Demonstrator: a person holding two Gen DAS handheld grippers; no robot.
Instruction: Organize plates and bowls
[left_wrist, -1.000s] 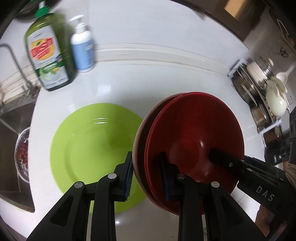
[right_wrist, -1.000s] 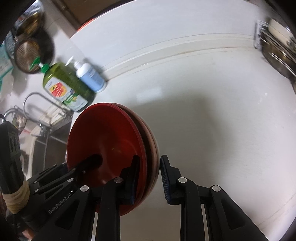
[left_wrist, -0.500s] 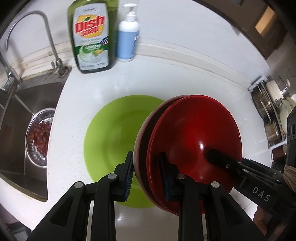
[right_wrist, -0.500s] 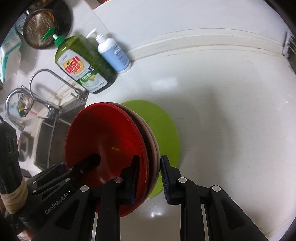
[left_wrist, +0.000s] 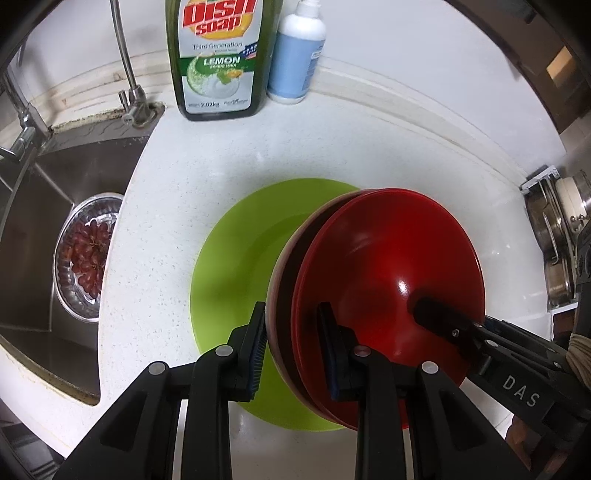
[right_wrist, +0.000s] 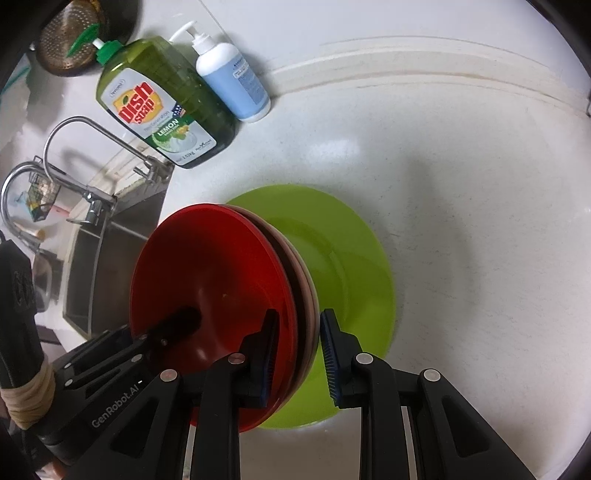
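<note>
Home kitchen: sink (left_wrist: 44, 206), dish soap (left_wrist: 218, 55).

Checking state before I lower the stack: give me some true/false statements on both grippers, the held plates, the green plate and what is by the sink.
1. Both grippers, left gripper and right gripper, straddle the rim of the red plate stack. True.
2. The green plate lies in the sink. False: it lies flat on the white counter.
3. The dish soap bottle stands beside a blue pump bottle. True.
4. The bowl in the sink is empty. False: the metal bowl holds red grapes.
</note>
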